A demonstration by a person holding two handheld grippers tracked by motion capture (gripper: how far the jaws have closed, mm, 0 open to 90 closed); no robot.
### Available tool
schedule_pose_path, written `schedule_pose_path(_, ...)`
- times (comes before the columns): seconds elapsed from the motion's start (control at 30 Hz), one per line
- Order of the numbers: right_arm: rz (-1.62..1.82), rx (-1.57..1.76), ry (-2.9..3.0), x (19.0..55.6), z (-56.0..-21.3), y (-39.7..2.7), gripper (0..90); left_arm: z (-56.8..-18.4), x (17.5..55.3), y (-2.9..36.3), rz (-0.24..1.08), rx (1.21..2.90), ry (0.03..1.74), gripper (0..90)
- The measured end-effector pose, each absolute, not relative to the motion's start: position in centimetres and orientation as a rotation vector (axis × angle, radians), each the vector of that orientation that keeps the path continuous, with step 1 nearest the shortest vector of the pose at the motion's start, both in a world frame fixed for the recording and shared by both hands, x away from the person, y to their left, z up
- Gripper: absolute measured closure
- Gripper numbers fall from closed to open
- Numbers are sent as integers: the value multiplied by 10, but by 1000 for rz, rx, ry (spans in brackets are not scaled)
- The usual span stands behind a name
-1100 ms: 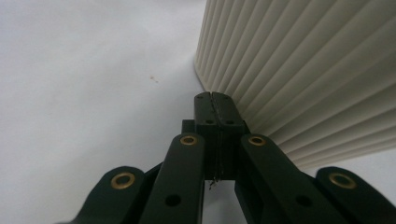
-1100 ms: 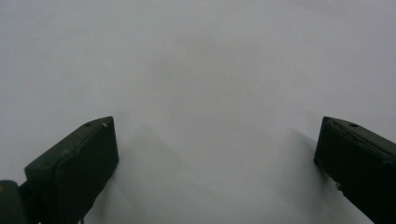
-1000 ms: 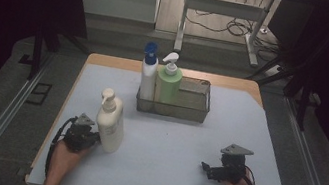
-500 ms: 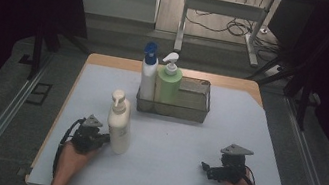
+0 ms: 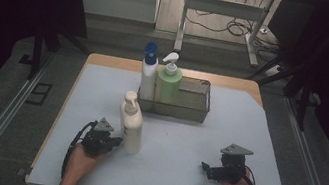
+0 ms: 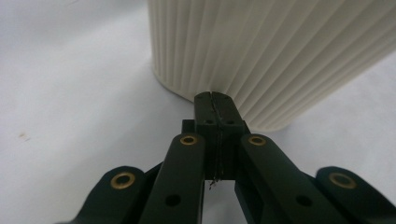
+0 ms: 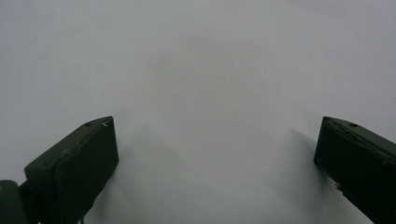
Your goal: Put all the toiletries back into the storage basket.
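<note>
Two hands low on table, left gripper (image 5: 111,140) jaws together against cream bottle (image 5: 130,125) (upright), right gripper (image 5: 206,169) jaws apart

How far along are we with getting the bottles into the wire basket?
Done: the blue-capped bottle and green bottle stand in the wire basket. In hand: the left gripper, jaws shut, presses its tips against the base of the cream pump bottle, which stands upright on the table in front of the basket. Left: that bottle likely goes in too. The right gripper rests open.

Ribbed matt cream plastic bottle (image 6: 261,51), wire-mesh metal basket (image 5: 190,108), smooth white tabletop (image 5: 225,143)
</note>
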State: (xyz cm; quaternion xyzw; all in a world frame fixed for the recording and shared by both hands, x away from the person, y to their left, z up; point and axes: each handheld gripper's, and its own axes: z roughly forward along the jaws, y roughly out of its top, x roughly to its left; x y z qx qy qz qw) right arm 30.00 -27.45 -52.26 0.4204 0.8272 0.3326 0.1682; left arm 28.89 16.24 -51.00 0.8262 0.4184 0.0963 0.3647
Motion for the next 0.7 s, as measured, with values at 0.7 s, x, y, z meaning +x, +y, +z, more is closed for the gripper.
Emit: schedule_pose_path(0.7,943,1200,2358,301,-522,-274,0,-517,294,130,160,2139,1006,893)
